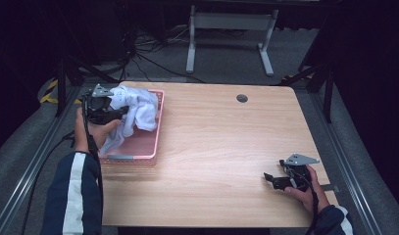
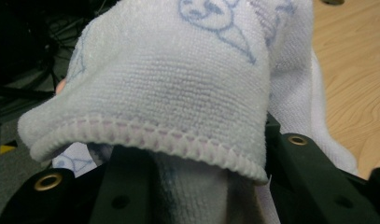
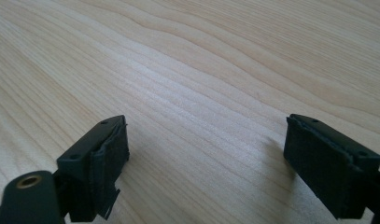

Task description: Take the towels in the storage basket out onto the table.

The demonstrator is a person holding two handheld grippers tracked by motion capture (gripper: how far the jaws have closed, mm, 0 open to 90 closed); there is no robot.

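A basket (image 1: 138, 157) is set at the tabletop's (image 1: 221, 142) left edge. A towel (image 1: 133, 110) is held above it by the left gripper (image 1: 119, 114). The right gripper (image 1: 270, 179) is rested near the front right corner.

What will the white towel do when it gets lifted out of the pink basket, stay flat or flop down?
Probably flop. The white towel already sags in folds from the left hand-held gripper, one end trailing into the pink basket. It looks soft and light: the looped cloth drapes over the jaws. It likely won't slip easily, as the fuzzy weave bunches between them.
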